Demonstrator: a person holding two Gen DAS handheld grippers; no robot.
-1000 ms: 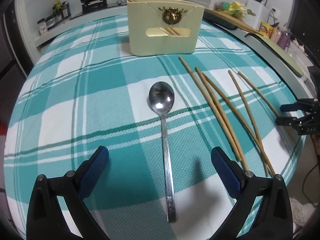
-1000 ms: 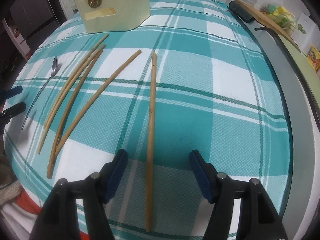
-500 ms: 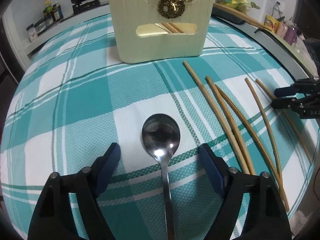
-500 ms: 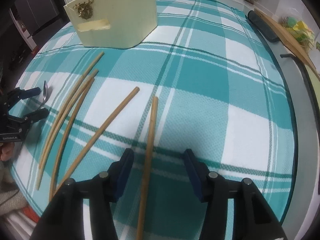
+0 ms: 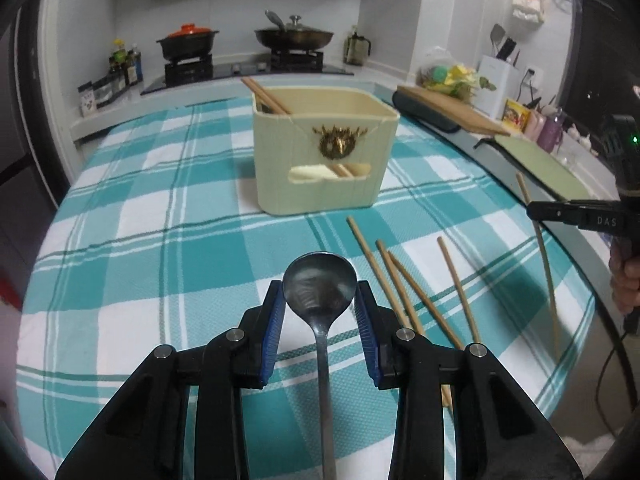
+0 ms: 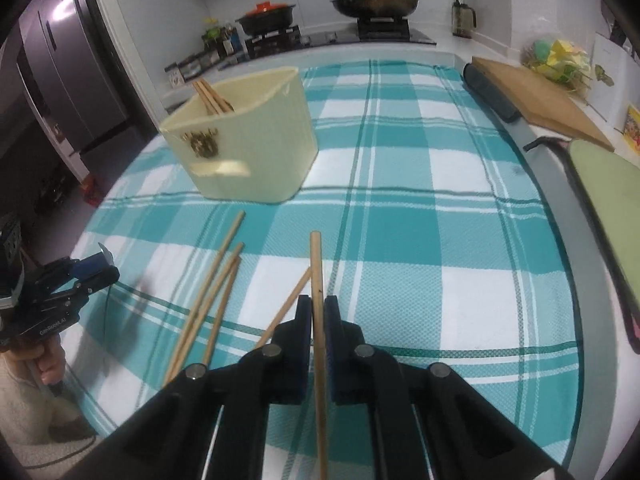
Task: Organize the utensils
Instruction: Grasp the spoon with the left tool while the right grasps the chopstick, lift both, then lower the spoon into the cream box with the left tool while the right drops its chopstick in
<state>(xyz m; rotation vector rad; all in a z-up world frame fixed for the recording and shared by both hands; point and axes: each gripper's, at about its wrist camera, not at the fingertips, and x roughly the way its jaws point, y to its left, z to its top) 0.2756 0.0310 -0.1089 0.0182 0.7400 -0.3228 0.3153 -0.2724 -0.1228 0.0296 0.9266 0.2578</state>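
I have the left gripper (image 5: 320,312) clamped on the metal spoon (image 5: 320,292), blue pads against both sides of the bowl, handle running back toward me. The right gripper (image 6: 318,320) is pinched tight on one chopstick (image 6: 316,264), tip pointing far, toward the holder. Both look lifted off the cloth, so I judge this the carry step: two pickups done, drop-off not yet.

Next I need to bring each piece over the open top of the cream utensil holder (image 5: 324,160), tip it upright and let go inside. The holder already has chopsticks (image 5: 266,96) leaning in its far left corner.

Four loose chopsticks (image 6: 212,296) lie on the cloth near the grippers, between them, three of them bunched close together.

Surface is a round table with a teal plaid tablecloth (image 5: 160,208). Far side: stove with an orange-lidded pot (image 5: 188,42) and a lidded wok (image 5: 294,36). Wooden cutting board (image 6: 540,100) far right, fridge (image 6: 60,60) at left.
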